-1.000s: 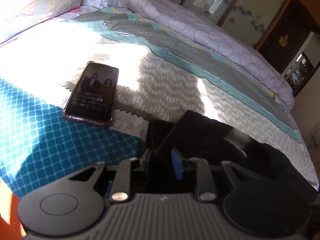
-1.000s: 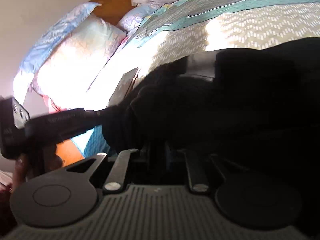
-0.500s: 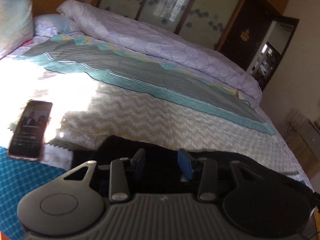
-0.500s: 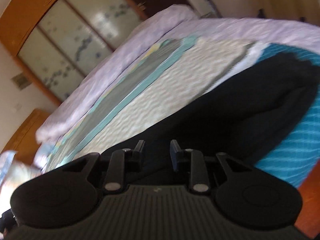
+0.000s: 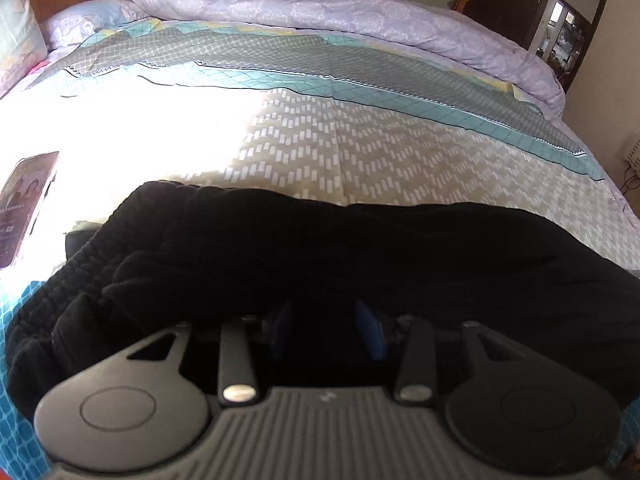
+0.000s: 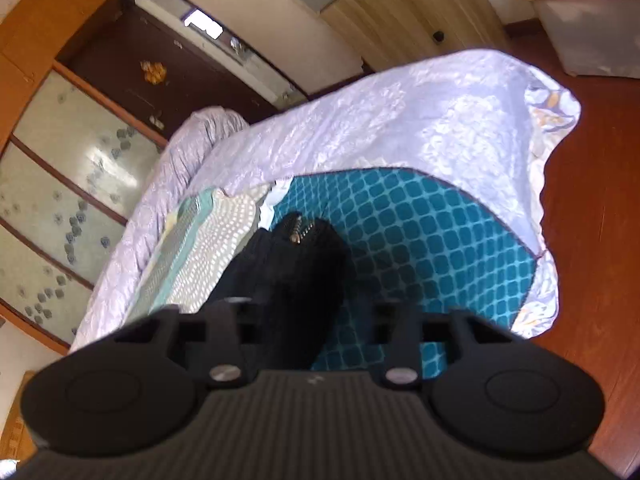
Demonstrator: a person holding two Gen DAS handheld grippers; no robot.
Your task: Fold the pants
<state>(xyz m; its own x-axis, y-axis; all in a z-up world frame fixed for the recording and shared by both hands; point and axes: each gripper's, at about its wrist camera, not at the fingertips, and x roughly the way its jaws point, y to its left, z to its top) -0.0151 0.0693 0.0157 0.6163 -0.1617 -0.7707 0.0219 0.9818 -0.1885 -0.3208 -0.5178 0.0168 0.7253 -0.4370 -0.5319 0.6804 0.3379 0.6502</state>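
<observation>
The black pants [image 5: 320, 248] lie across the near side of the bed, waistband bunched at the left. My left gripper [image 5: 326, 320] is open just above the cloth, its blue pads apart, with nothing between them. In the right wrist view the pants [image 6: 292, 272] run away from me as a long dark strip, with a zipper at the far end. My right gripper [image 6: 316, 320] is open wide over that strip; its fingertips are hidden in the dark cloth.
A phone [image 5: 24, 204] lies on the bed at the left. A lilac quilt [image 5: 320, 4] is rolled along the far side. The bedspread's teal corner [image 6: 432, 248] hangs near the wooden floor [image 6: 592, 200]. A plastic bin [image 6: 592, 16] stands by the wall.
Both grippers have let go of the pants and opened. The left one swung right and back, away from the phone. The right one turned toward the foot of the bed.
</observation>
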